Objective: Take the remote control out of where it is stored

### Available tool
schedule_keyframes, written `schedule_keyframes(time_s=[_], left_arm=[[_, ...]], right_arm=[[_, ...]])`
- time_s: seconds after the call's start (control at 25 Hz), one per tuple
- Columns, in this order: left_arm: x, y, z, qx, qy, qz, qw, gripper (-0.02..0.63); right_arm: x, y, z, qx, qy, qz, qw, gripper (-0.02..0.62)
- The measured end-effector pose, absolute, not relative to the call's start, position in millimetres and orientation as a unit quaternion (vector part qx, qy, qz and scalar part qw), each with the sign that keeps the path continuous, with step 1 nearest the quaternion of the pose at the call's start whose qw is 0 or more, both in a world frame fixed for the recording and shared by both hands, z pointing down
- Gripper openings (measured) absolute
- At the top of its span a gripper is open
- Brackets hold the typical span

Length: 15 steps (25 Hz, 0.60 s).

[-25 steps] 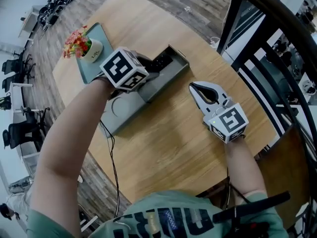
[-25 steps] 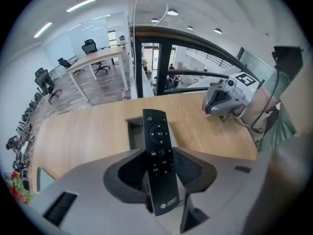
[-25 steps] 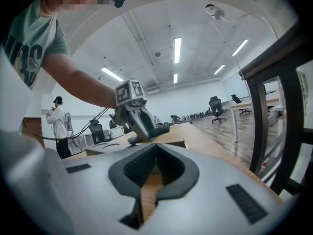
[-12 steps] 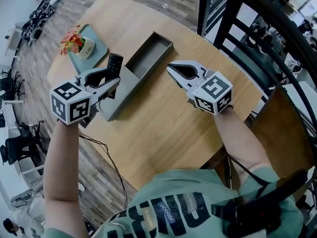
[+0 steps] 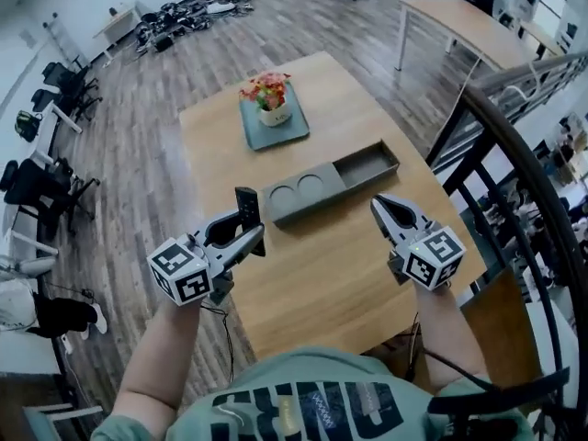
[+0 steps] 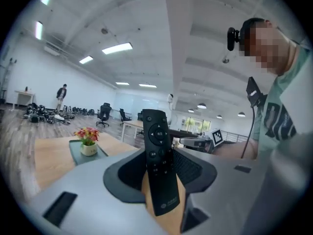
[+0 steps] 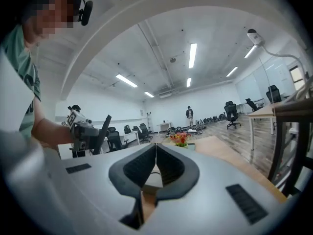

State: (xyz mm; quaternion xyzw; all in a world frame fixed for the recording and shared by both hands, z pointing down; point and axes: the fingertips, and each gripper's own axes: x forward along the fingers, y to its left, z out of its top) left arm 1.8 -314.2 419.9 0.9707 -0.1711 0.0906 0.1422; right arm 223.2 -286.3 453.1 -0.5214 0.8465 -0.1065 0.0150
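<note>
Room: open office with a wood-plank floor; a pale wooden table [image 5: 349, 274] stands under both grippers.
Table: a grey storage box [image 5: 331, 184] lies across it, and beyond that a flower pot [image 5: 268, 95] on a teal tray [image 5: 276, 131].
Left gripper [image 5: 250, 232]: jaws partly apart and clamped on the lower half of the black remote control [image 5: 246, 208], which stands upright above the table's left edge, clear of the box.
Right gripper [image 5: 386, 214]: jaws pressed together with nothing between them, held above the table near the box's open end.
Head view only: the box's open compartment looks empty, and two round recesses sit in its lid.
Left gripper view only: the remote's button face [image 6: 159, 165].
Right gripper view only: the left gripper [image 7: 85, 131] seen from the side.
Writing: small characters on the buttons and a logo near the remote's lower end, probably too small to read.
Change: a second ago the left gripper was down at the box; now it is raised, with the remote out.
</note>
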Motion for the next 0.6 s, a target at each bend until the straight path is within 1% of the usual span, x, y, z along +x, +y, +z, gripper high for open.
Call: schedule_keyframes(time_s=[0.08, 0.32, 0.44, 0.6], left_arm=[[-33.2, -299.9, 411.2, 0.967, -0.198, 0.057, 0.151, 0.172], [-131.4, -263.0, 382.3, 0.952, -0.266, -0.005, 0.148, 0.172], [-160.7, -250.0, 374.1, 0.945, -0.293, -0.031, 0.144, 0.172], [-179.6, -241.0, 368.3, 0.939, -0.311, -0.053, 0.137, 0.172]], right_arm=[[206.7, -281.0, 444.0, -0.518, 0.848, -0.108, 0.014, 0.006], [144.0, -273.9, 398.5, -0.491, 0.868, -0.079, 0.009, 0.006], [123.5, -273.9, 386.0, -0.477, 0.876, -0.068, 0.005, 0.006], [111.2, -276.4, 381.1, -0.464, 0.883, -0.063, -0.003, 0.006]])
